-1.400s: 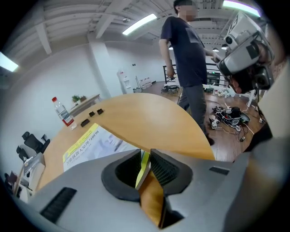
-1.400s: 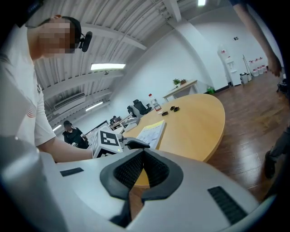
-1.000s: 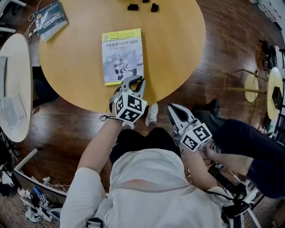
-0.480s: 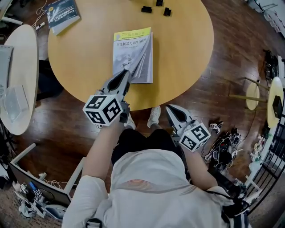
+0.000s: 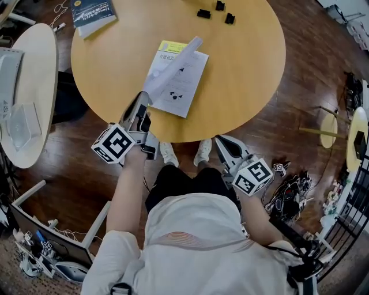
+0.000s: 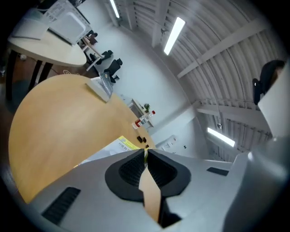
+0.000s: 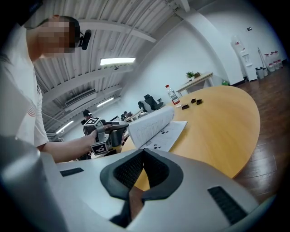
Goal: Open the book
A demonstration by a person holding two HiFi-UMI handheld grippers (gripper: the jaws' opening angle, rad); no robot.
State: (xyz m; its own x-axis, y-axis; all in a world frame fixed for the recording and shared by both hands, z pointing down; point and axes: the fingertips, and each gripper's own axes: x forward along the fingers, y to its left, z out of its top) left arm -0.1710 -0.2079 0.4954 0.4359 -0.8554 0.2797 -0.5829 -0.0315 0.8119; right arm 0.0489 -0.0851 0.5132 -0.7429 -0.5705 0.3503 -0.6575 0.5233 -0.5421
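Observation:
The book (image 5: 180, 91) lies on the round wooden table (image 5: 248, 69), askew, with a white inside page showing. Its front cover and first pages (image 5: 170, 66) stand lifted along the left side. My left gripper (image 5: 143, 99) is at the table's near edge, rolled onto its side and shut on the near corner of that cover. In the left gripper view the pads meet at the left gripper's (image 6: 145, 153) tip, with the book's yellow corner (image 6: 122, 144) just beyond. My right gripper (image 5: 222, 142) hangs off the table's near right edge, shut and empty. Its view shows the raised pages (image 7: 152, 123).
A second book (image 5: 92, 11) lies at the table's far left and small black blocks (image 5: 216, 10) at its far edge. A white side table (image 5: 29, 86) stands at the left. The person's white shoes (image 5: 184, 152) are under the near edge; cables (image 5: 294, 190) cover the floor at right.
The left gripper has swung left and upward, rolling over, and has peeled the cover up from the closed book. The book has turned askew. The right gripper has shifted only slightly.

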